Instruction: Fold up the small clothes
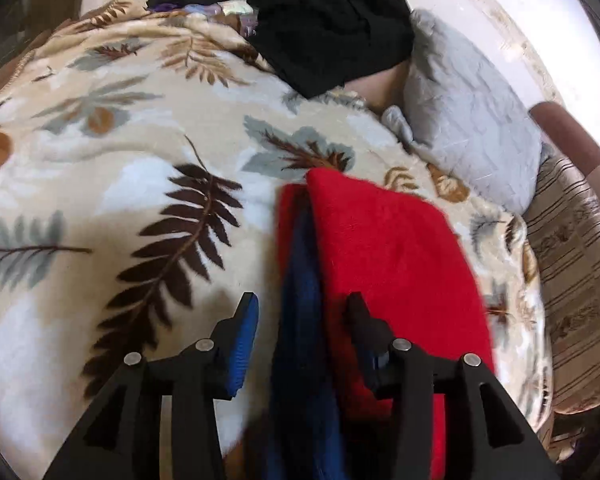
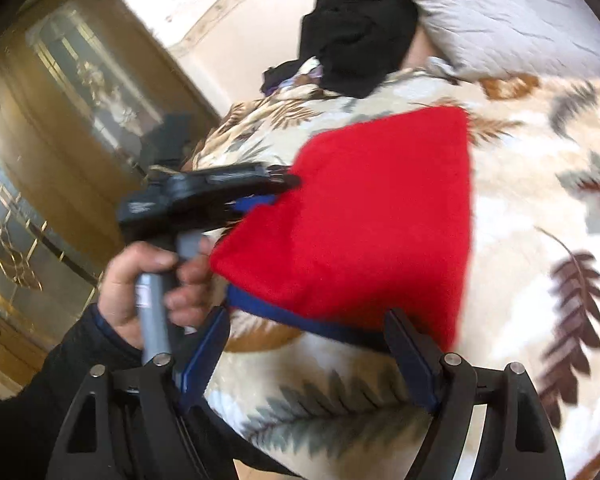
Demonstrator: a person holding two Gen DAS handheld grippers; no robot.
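A small red garment (image 1: 388,248) with a blue trim (image 1: 300,320) lies folded on the leaf-patterned blanket (image 1: 140,140). My left gripper (image 1: 302,312) is open, its fingers either side of the garment's blue and red edge. In the right wrist view the red garment (image 2: 372,216) lies ahead, its blue hem (image 2: 300,316) just beyond my open, empty right gripper (image 2: 308,340). The left gripper (image 2: 276,190) shows there at the garment's left edge, held by a hand (image 2: 140,280).
A pile of black clothes (image 1: 324,24) lies at the far end of the bed beside a grey pillow (image 1: 468,120). A striped cushion (image 1: 572,280) is at the right. A wooden glass-fronted cabinet (image 2: 60,120) stands left of the bed.
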